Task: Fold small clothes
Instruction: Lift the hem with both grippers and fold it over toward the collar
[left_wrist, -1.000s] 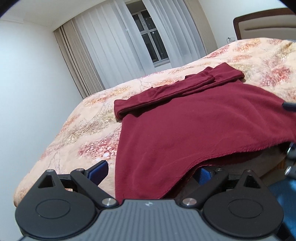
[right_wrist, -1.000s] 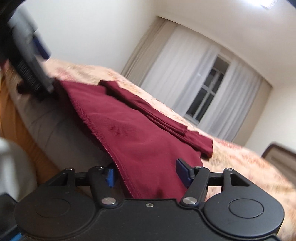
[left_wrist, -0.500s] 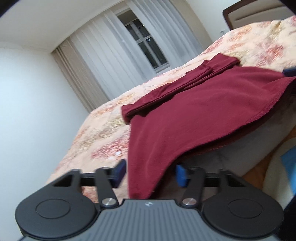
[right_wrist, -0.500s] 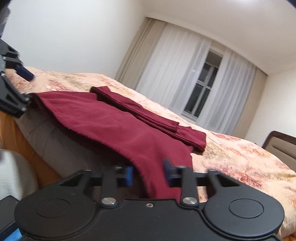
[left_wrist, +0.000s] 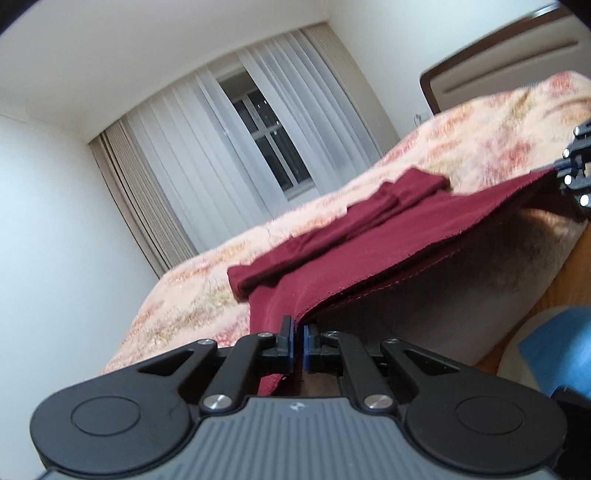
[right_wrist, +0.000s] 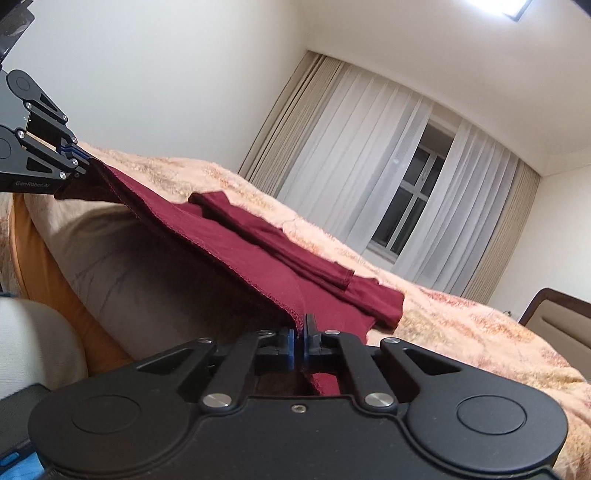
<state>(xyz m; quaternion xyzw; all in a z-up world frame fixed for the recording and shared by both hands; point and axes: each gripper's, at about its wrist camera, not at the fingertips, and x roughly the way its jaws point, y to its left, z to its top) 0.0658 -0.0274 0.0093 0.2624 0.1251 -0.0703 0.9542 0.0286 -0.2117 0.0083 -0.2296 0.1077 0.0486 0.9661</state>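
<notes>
Jaws of left gripper (left_wrist: 296, 341) and right gripper (right_wrist: 299, 338) each pinch 1 near corner of the maroon garment (left_wrist: 388, 243), lifting its hem off the bed (left_wrist: 192, 295), probably to fold it forward.

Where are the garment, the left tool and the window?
garment (left_wrist: 388, 240), left wrist view, flat body panel.
left tool (left_wrist: 296, 345), left wrist view, gap between its tips, shut on the hem.
window (left_wrist: 266, 136), left wrist view, pane.
</notes>
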